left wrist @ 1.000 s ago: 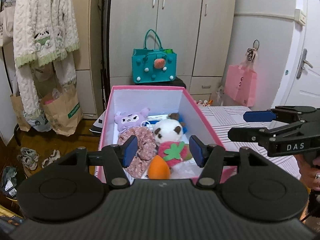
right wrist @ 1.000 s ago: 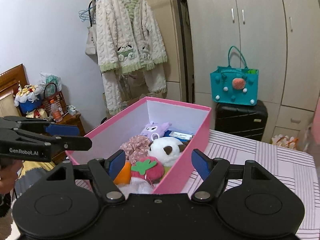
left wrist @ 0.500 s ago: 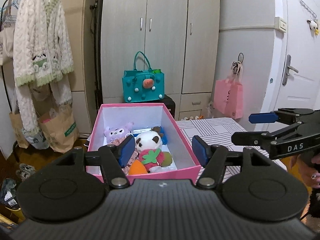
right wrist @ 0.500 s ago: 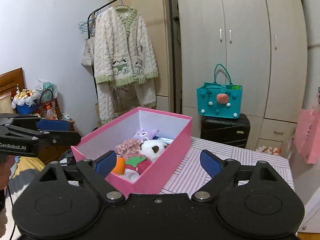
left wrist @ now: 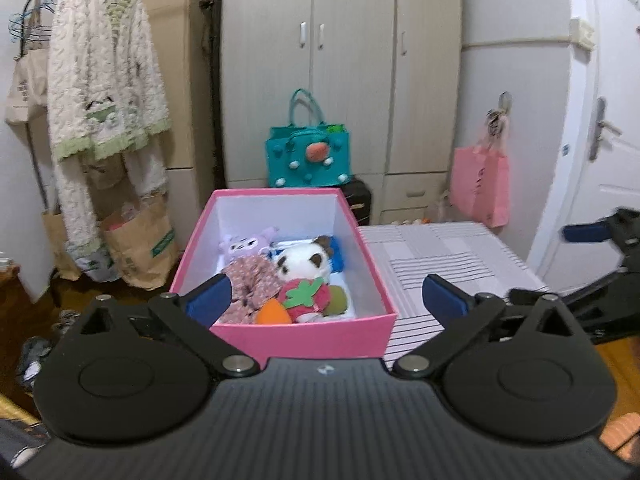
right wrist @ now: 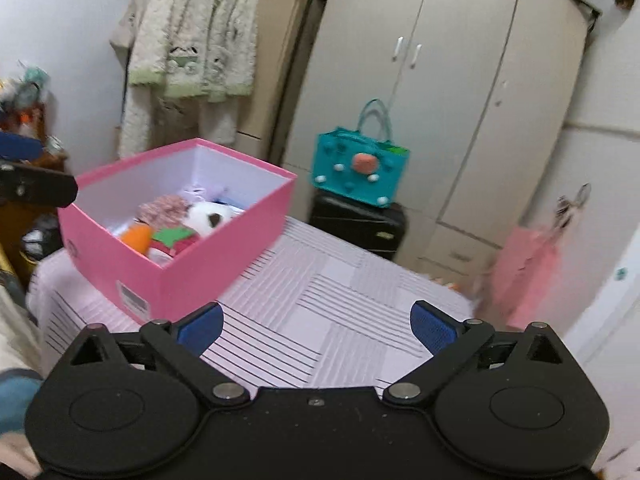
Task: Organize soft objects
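Observation:
A pink box [left wrist: 304,338] [right wrist: 192,276] stands on a striped table [right wrist: 340,300]. Inside lie a panda plush [left wrist: 302,262] [right wrist: 210,216], a purple plush [left wrist: 248,242], a pink patterned cloth [left wrist: 252,284], an orange carrot toy [left wrist: 274,314] [right wrist: 138,236] and a strawberry toy [left wrist: 306,296]. My left gripper [left wrist: 326,298] is open and empty, held back from the box's near side. My right gripper [right wrist: 316,326] is open and empty, over the table right of the box. Each gripper shows at the edge of the other's view.
A teal bag [left wrist: 308,156] [right wrist: 360,172] sits on a black suitcase [right wrist: 360,224] before the wardrobe. A pink bag [left wrist: 480,184] hangs right, by a white door. A knitted cardigan [left wrist: 104,92] and paper bags [left wrist: 140,240] are left.
Both grippers have pulled back and away from the box, and both have opened wider. The right gripper has swung right over the table. The toys in the box have not moved.

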Tool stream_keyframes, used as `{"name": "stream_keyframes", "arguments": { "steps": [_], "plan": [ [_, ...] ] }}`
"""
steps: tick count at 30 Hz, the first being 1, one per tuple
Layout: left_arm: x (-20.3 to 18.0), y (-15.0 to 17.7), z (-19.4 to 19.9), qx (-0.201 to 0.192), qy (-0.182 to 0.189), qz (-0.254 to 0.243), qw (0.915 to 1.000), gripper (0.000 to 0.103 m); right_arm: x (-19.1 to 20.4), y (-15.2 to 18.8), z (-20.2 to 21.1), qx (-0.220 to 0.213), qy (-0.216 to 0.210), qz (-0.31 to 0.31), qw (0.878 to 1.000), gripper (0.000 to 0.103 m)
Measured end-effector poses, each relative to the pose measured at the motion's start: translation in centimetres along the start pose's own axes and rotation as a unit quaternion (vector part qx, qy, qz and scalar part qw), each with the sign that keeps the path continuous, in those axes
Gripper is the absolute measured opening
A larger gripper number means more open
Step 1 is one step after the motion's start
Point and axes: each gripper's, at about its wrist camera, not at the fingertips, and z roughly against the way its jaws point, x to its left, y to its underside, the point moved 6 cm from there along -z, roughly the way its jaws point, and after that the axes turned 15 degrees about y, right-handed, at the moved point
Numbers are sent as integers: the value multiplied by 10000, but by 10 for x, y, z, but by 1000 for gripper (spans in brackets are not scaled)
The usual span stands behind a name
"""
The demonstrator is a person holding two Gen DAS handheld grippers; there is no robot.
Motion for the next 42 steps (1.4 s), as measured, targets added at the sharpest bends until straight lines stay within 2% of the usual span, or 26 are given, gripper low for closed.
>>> {"name": "stream_keyframes", "arguments": {
  "steps": [5, 10, 13, 18, 30, 36, 42],
  "plan": [
    [-7, 6, -7, 300, -523, 63, 9982, 103, -23, 5, 18, -46, 254, -743, 9969, 101],
    [-19, 15, -6, 85, -518, 34, 9986, 103, -36, 18, 32, -16, 718, -1463, 9866, 101],
    [-25, 23, -4, -33, -577, 15, 9983, 103, -31, 26, 30, 21, 782, -1485, 9858, 101],
    [-28, 30, 0, -220, -923, -8, 9955, 103, -33, 35, 32, 40, 1116, -1705, 9790, 101],
    [-28, 43, 7, -360, -960, 32, 9947, 103, -24, 49, 51, -107, 1110, -1975, 9739, 101],
    [-31, 42, 9, -384, -1042, -161, 9937, 103, -14, 48, 52, -42, 1033, -1812, 9780, 101],
    [-40, 45, 7, -259, -1062, -438, 9930, 103, -20, 49, 58, -41, 1265, -1759, 9762, 101]
  ]
}}
